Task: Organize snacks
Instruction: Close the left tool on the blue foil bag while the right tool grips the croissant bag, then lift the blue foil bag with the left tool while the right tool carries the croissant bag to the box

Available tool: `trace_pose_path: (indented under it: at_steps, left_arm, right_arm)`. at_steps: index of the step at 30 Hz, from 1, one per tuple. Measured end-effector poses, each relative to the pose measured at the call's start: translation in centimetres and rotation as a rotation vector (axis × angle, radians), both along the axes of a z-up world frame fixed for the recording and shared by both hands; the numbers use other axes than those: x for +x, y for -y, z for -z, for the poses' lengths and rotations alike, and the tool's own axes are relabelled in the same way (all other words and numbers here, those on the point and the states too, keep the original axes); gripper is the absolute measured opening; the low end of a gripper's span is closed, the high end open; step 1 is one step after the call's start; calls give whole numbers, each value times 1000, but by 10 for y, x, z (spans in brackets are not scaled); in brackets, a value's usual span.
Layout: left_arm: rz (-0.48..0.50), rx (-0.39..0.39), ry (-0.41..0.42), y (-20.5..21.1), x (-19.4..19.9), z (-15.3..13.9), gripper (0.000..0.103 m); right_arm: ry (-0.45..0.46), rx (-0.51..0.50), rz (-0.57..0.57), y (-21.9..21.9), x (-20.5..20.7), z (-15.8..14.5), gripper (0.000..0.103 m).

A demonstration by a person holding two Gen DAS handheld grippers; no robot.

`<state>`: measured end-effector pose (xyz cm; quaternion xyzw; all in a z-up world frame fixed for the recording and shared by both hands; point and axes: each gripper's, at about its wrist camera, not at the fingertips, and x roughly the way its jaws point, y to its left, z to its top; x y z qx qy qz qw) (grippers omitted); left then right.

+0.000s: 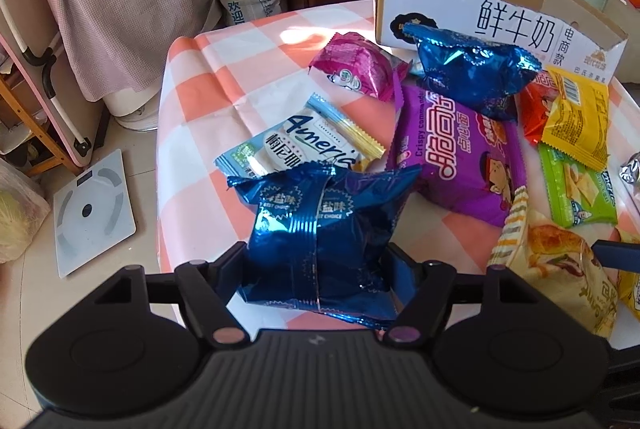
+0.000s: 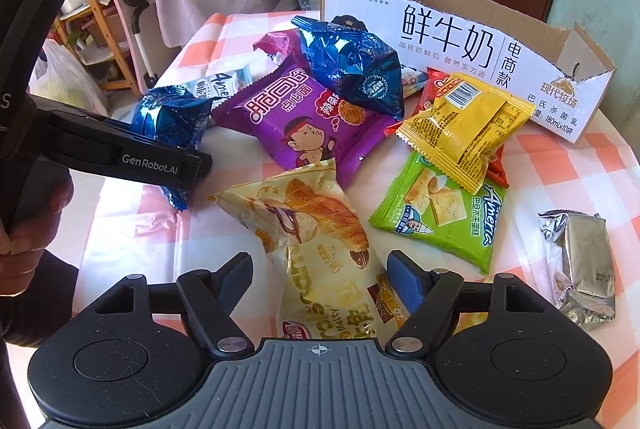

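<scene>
My left gripper [image 1: 318, 263] is shut on a blue foil snack bag [image 1: 320, 237] and holds it above the checked table; the same gripper [image 2: 192, 165] and bag [image 2: 172, 121] show at the left of the right wrist view. My right gripper [image 2: 320, 271] is open, its jaws on either side of a cream croissant bag [image 2: 316, 241] lying on the table. A second blue bag [image 2: 356, 65], a purple noodle bag [image 2: 304, 117], a yellow bag [image 2: 464, 125], a green cracker bag [image 2: 440, 213] and a silver packet [image 2: 580, 261] lie around. An open white milk carton box [image 2: 460, 41] stands behind them.
The round table has a pink and white checked cloth [image 1: 224, 77]. A pink bag [image 1: 356, 65] and a white-blue cracker bag [image 1: 304, 141] lie on its left part. On the floor to the left are a white scale [image 1: 94, 213] and a folded pink table [image 1: 40, 77].
</scene>
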<state>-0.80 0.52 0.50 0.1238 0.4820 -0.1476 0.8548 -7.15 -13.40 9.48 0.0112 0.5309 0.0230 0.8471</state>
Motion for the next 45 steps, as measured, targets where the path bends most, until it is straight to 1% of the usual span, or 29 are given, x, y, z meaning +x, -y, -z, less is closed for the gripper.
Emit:
trace_pose_path:
  at_steps: [1, 3, 6, 9, 13, 16, 22, 25, 28, 32, 36, 39, 45]
  left_arm:
    - [6, 2, 4, 0, -1, 0, 70]
    - [19, -3, 4, 0, -4, -1, 69]
    - [37, -10, 10, -1, -9, -3, 66]
    - [48, -17, 20, -3, -14, -5, 64]
    - [48, -33, 37, -8, -19, -12, 64]
    - [46, -65, 47, -13, -22, -20, 64]
    - [49, -103, 109, -14, -30, -40, 64]
    - [54, -115, 149, -10, -31, -49, 64]
    - [61, -130, 171, -5, -30, -57, 64]
    - [64, -155, 189, 5, -24, -66, 64]
    - [67, -150, 212, 17, -16, -75, 64]
    - [68, -153, 240, 25, -9, -82, 64]
    - [63, -180, 258, 43, 9, -91, 64]
  right_arm:
    - [-11, -7, 2, -1, 1, 1, 74]
    - [-18, -3, 4, -1, 1, 3, 59]
    - [-15, 19, -7, -2, 0, 1, 54]
    - [-10, 16, -13, -4, -2, -1, 52]
    - [20, 34, -15, -4, -6, -10, 50]
    - [52, 40, -4, -2, -7, -19, 50]
    - [126, 33, 22, 3, -10, -35, 50]
    - [165, 24, 32, 5, -8, -43, 50]
    - [205, 13, 48, 10, -5, -50, 50]
    - [245, -1, 76, 17, 2, -56, 50]
    - [276, -25, 89, 21, 9, -62, 50]
    - [295, -22, 116, 28, 14, -67, 50]
    - [324, -28, 146, 35, 29, -74, 50]
